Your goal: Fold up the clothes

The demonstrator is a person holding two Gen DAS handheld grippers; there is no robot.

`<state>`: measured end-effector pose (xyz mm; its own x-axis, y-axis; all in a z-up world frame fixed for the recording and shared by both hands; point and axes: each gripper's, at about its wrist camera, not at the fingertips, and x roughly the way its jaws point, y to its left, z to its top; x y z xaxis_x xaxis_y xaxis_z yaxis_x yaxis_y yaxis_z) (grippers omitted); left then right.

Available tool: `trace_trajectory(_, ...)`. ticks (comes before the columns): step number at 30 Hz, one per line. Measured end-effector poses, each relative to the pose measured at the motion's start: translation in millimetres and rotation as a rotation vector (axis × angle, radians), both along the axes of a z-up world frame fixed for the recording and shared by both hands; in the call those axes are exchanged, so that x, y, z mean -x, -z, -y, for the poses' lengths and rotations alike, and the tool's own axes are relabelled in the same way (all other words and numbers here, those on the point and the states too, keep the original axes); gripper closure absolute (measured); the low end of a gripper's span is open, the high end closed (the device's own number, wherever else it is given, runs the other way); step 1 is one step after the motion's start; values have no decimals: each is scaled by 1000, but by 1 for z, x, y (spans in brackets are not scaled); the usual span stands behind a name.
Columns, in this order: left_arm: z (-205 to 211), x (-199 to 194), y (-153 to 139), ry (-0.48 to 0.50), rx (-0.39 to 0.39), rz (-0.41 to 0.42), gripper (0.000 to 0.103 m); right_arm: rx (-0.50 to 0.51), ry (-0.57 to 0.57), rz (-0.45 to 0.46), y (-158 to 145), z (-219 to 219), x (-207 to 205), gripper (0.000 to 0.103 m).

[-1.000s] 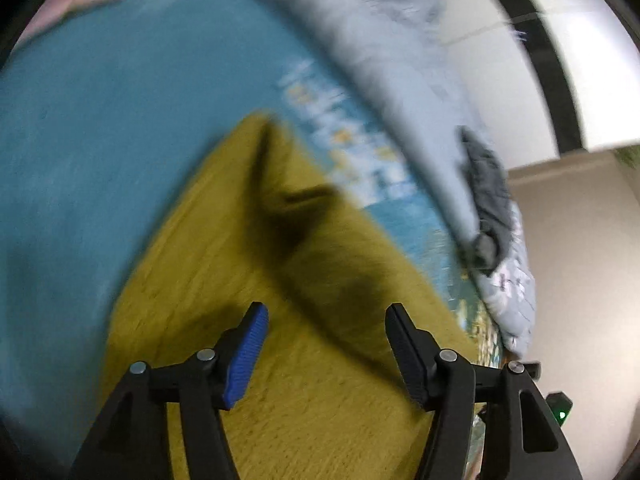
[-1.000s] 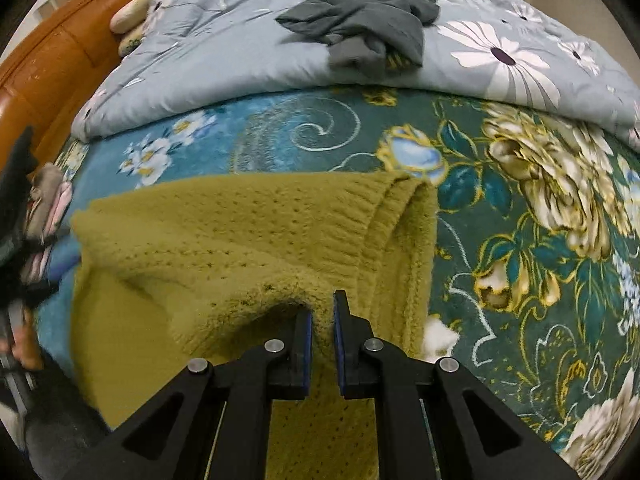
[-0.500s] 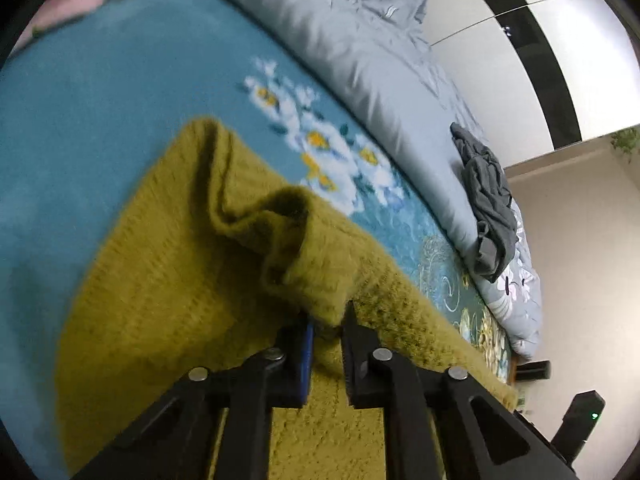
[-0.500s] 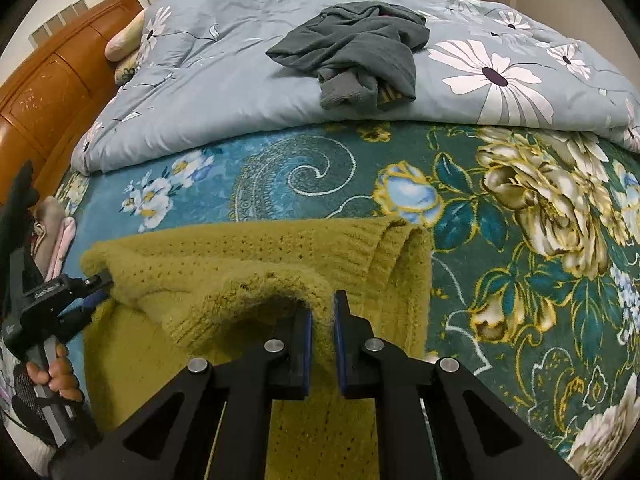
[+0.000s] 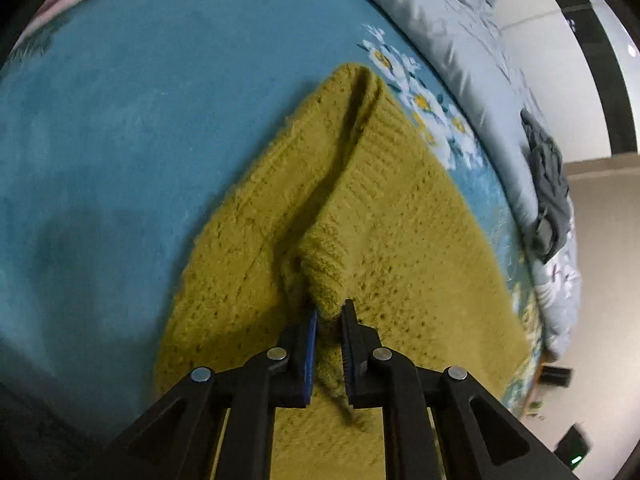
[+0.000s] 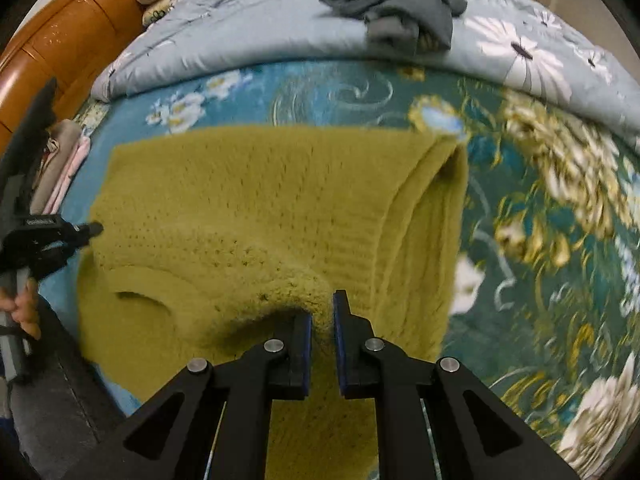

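Observation:
A mustard-yellow knitted sweater [image 5: 400, 216] lies spread on the teal floral bedspread [image 5: 120, 120]; it also fills the middle of the right wrist view [image 6: 260, 200]. My left gripper [image 5: 329, 312] is shut on a bunched fold of the sweater's edge and lifts it. My right gripper [image 6: 322, 312] is shut on another raised edge of the sweater. The left gripper also shows at the left edge of the right wrist view [image 6: 80, 232], pinching the sweater's left corner. The sweater's right side is folded over in a long ridge [image 6: 432, 208].
A grey-blue floral duvet [image 6: 240, 36] is heaped at the back of the bed with a dark grey garment [image 6: 400, 0] on it. An orange wooden headboard [image 6: 60, 48] stands at the left. Folded pink and beige clothes [image 6: 64, 164] lie near it.
My left gripper was open above the sweater, then closed on its edge and lifted it. My right gripper stayed shut on the sweater; the far edge now lies flatter and farther back.

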<state>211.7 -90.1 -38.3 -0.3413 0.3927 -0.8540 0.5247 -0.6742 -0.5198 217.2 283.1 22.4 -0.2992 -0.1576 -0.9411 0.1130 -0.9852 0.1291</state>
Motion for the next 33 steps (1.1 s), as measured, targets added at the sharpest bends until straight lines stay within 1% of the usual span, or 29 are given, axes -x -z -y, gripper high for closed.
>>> trace_trajectory(1, 1, -1, 0, -6, 4, 0, 79, 2, -1, -2, -1, -1, -3, 91)
trace_trajectory(2, 2, -3, 2, -13, 12, 15, 72, 4, -1, -3, -1, -1, -6, 87)
trace_trajectory(3, 2, -4, 6, -23, 17, 38, 59, 15, 9, -5, -4, -4, -10, 84)
trace_trajectory(4, 2, -5, 7, -25, 18, 44, 59, 27, 23, -6, -6, -8, -13, 75)
trace_trajectory(5, 2, -5, 7, -24, 15, 41, 59, 37, 41, -7, -8, -11, -17, 70)
trace_trajectory(6, 1, -6, 7, -23, 12, 38, 56, 56, 64, -7, -9, -16, -20, 68)
trace_trajectory(7, 1, -6, 7, -22, 9, 34, 51, 101, 104, -1, -8, -24, -27, 64)
trace_trajectory(8, 0, -6, 7, -21, 6, 31, 49, 142, 135, 5, -8, -30, -32, 62)
trace_trajectory(10, -1, -6, 7, -19, 1, 24, 45, 249, 200, 22, 0, -39, -41, 62)
trace_trajectory(13, -2, -8, 7, -18, -9, 14, 42, 477, 337, 73, 20, -51, -49, 61)
trace_trajectory(14, -2, -9, 7, -20, -12, 13, 42, 528, 382, 79, 27, -53, -48, 61)
trace_trajectory(15, -1, -9, 7, -23, -14, 14, 44, 574, 429, 83, 34, -54, -47, 61)
trace_trajectory(16, -1, -10, 8, -26, -17, 15, 49, 620, 475, 87, 41, -56, -46, 61)
trace_trajectory(17, 0, -11, 8, -29, -19, 16, 56, 640, 533, 85, 47, -57, -44, 61)
trace_trajectory(18, 1, -11, 8, -32, -22, 17, 77, 662, 585, 80, 52, -58, -43, 61)
trace_trajectory(19, 1, -12, 8, -35, -25, 17, 81, 675, 614, 84, 55, -58, -42, 61)
trace_trajectory(21, 2, -16, 3, -45, -37, -13, 86, 689, 648, 98, 58, -55, -39, 62)
trace_trajectory(22, 3, -18, -1, -51, -45, -31, 87, 681, 643, 96, 56, -53, -39, 68)
trace_trajectory(23, 2, -21, -7, -51, -42, -55, 88, 672, 636, 91, 53, -50, -38, 83)
trace_trajectory(24, 1, -23, -12, -47, -29, -72, 88, 666, 629, 81, 49, -50, -38, 90)
trace_trajectory(25, 0, -26, -17, -43, -14, -84, 88, 660, 621, 69, 45, -50, -38, 93)
trace_trajectory(27, -3, -31, -27, -36, 19, -99, 89, 649, 606, 46, 37, -49, -38, 93)
trace_trajectory(30, -8, -39, -41, -29, 76, -96, 89, 639, 577, 4, 24, -47, -41, 93)
trace_trajectory(33, -10, -53, -58, -20, 143, -82, 90, 614, 521, -33, 7, -45, -48, 93)
